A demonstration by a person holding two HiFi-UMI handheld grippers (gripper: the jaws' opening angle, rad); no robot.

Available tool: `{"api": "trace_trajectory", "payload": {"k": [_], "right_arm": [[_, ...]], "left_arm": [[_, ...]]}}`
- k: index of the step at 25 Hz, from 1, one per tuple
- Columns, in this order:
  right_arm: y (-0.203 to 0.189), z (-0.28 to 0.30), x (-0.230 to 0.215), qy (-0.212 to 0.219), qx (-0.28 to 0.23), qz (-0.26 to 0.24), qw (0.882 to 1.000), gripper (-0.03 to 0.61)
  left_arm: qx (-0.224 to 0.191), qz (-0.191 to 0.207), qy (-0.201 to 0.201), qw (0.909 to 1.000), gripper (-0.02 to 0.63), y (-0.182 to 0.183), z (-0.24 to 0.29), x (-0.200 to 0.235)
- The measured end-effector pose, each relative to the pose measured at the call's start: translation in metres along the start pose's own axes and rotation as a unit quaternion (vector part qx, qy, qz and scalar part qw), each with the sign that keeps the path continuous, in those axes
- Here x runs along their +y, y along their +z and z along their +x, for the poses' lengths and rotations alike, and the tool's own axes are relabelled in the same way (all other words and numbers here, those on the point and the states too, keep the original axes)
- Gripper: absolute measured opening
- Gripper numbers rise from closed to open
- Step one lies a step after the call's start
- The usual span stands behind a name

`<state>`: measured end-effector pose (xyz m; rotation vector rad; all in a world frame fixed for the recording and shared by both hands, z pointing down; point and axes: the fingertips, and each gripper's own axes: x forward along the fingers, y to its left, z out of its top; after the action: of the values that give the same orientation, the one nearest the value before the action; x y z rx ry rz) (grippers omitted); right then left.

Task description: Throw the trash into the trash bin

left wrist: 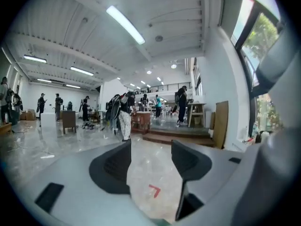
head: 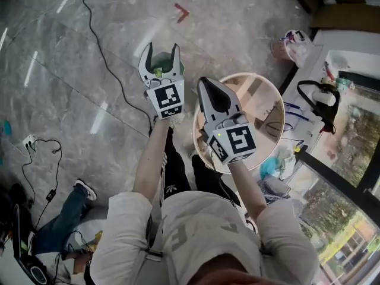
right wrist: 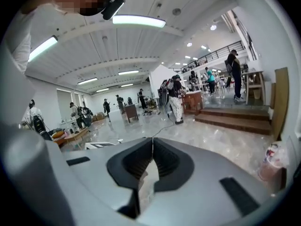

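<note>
— Marble floor (head: 71, 70), grey and glossy, fills a big open hall, and people (left wrist: 120, 112) stand far off. How do the tongs stand?

— Both are held out in front of the chest, pointing almost level. The left tongs (head: 162, 47) are apart, with only floor and a red mark (head: 182, 12) showing through the gap. The right tongs (head: 203, 83) are pressed together at the tips, with nothing visible between them.

— Which step is this, then?

— I'd say it falls between throws, since neither pair carries trash. Reading the head view as a clock, the bin (head: 292, 47) sits at 2 o'clock by the wall. It is pink with a bag liner and well apart from both tongs.

— And the trash?

— I can't say for sure. A teal scrap (head: 270, 168) lies among pale clutter at 4 o'clock and may be the next piece.

— What does the next move call for?

— Probably lowering a pair to that clutter, parting the right tongs if they are used, clamping on one piece and carrying it to 2 o'clock.

— Is anything in the way?

— A round thing (head: 270, 94) lies at 3 o'clock right under the right tongs, on the line to the bin. I can't tell whether it is a tub or a small surface. A cable (head: 110, 64) trails at 10 o'clock, a seated person's leg (head: 62, 212) is at 8 o'clock, and a black bag (head: 317, 94) rests near 3 o'clock.
</note>
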<state>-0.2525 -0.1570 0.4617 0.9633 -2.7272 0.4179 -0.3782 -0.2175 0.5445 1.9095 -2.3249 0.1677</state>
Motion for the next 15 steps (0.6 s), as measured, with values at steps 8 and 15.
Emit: {"api": "trace_trajectory", "payload": {"k": [8,15], "right_arm": [[0.165,-0.071,0.002,-0.038,-0.138,-0.026,0.989,0.015],[0.261,-0.147,-0.005,-0.080,-0.259,-0.055,0.961,0.015]], "left_arm": [[-0.102,0.013,-0.098,0.9899,0.262,0.230,-0.061,-0.062],[-0.155,-0.032,-0.185,0.9700,0.012,0.332,-0.134,-0.111]]}}
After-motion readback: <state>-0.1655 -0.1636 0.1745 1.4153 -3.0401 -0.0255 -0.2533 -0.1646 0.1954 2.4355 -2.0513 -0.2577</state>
